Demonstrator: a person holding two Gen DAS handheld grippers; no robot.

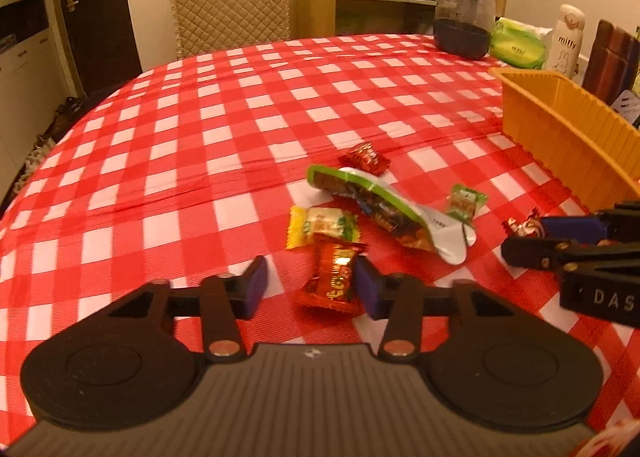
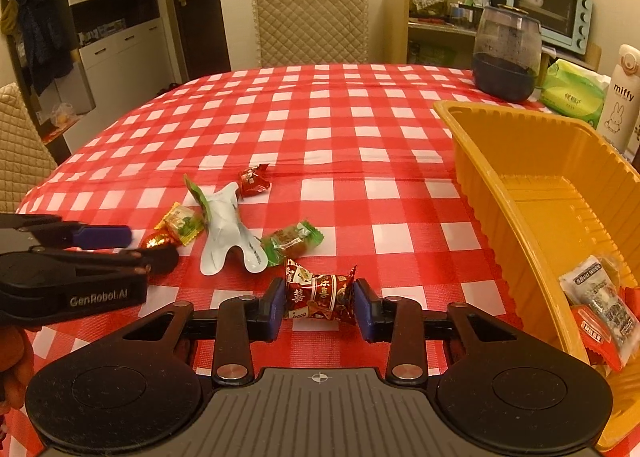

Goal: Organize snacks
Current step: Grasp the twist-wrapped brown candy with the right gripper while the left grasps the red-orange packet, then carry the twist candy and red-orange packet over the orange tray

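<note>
Right fingers [image 2: 319, 303] clamped on red candy [image 2: 320, 293], left fingers [image 1: 311, 283] apart beside orange-red snack [image 1: 334, 281].

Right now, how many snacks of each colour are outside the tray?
Red: 3, far candy, held candy, near pack
Green: 2, pouch, small candy
Yellow: 1, yellow pack
Total: 6

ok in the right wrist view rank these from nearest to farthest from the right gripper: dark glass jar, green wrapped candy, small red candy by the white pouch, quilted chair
From the right gripper:
1. Green wrapped candy, just ahead, slightly left.
2. Small red candy, farther up the table, left of centre.
3. Dark glass jar, at the table's far right edge.
4. Quilted chair, behind the table's far side.
</note>
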